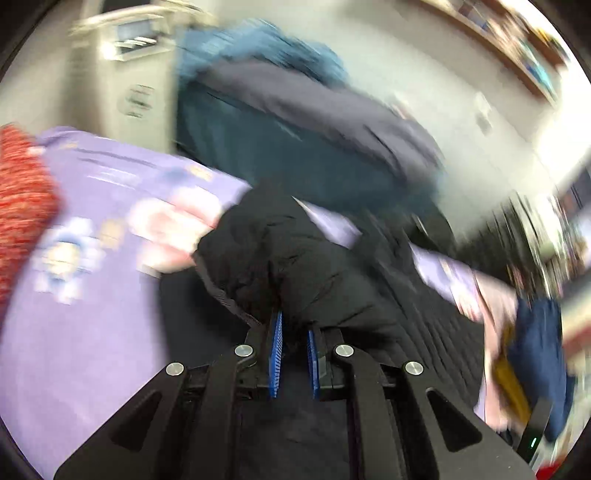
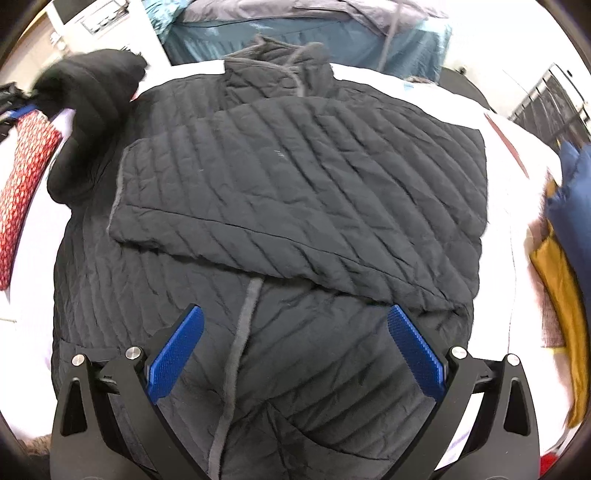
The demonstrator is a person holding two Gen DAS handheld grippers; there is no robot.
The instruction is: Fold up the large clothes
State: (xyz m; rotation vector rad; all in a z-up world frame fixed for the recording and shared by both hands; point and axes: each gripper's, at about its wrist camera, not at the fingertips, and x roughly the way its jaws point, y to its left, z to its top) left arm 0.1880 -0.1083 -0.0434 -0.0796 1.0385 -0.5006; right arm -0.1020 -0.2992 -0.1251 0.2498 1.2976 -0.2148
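Observation:
A black quilted jacket (image 2: 280, 206) lies spread on a white surface (image 2: 506, 206), one sleeve folded flat across its chest. Its other sleeve (image 2: 88, 114) is lifted at the left of the right wrist view. My left gripper (image 1: 294, 325) is shut on that black sleeve (image 1: 280, 251) and holds it up; this view is motion-blurred. My right gripper (image 2: 295, 314) is open and empty, hovering over the jacket's lower front near the grey zipper strip (image 2: 243, 325).
A red patterned cloth (image 2: 22, 177) lies at the left. Blue and mustard clothes (image 2: 569, 229) lie at the right. A teal-covered piece with a grey garment (image 2: 295, 26) stands behind. A lilac printed sheet (image 1: 92, 229) shows in the left wrist view.

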